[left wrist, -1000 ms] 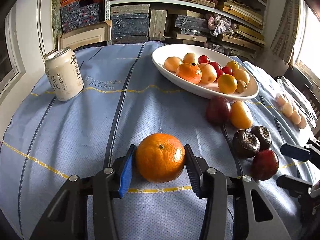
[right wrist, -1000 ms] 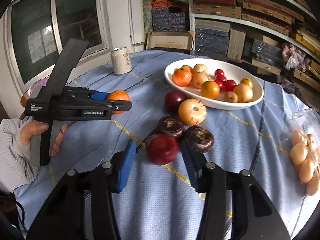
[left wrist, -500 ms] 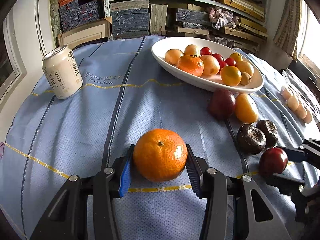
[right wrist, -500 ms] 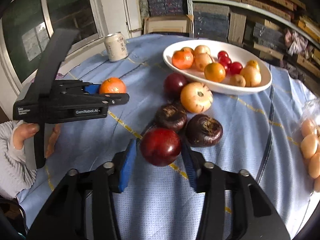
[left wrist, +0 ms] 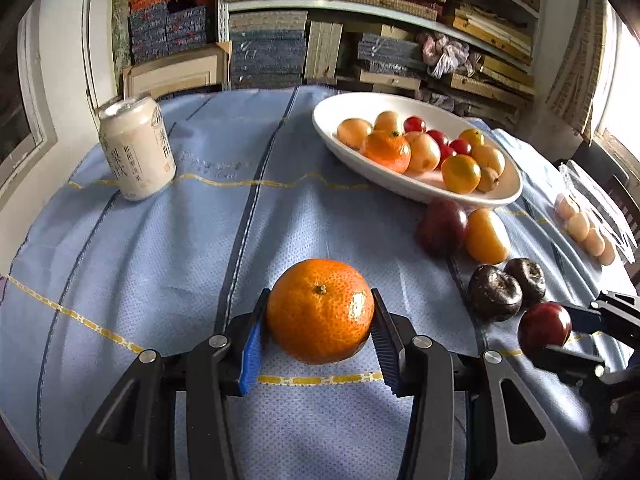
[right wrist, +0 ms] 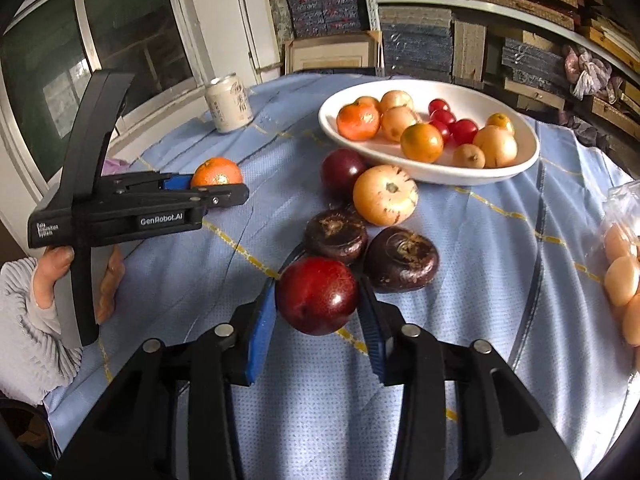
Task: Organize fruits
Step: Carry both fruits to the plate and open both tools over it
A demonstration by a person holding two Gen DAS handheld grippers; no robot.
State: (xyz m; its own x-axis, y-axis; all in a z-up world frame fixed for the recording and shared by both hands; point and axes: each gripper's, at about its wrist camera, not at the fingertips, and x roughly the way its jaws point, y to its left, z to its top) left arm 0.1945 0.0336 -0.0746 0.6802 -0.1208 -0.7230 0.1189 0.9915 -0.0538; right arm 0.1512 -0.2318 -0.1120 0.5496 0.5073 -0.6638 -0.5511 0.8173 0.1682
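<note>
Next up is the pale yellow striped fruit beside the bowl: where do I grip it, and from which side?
Grip the yellow striped fruit across its widest middle, coming from above: its stem faces up, and the dark red fruit and white bowl crowd its sides.

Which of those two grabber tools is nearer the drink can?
Left. The left gripper, holding the orange, sits on the drink can side; the right gripper, holding the red plum, sits farther away.

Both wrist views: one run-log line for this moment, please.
left gripper: shut on orange | right gripper: shut on red plum | bowl: not reached
</note>
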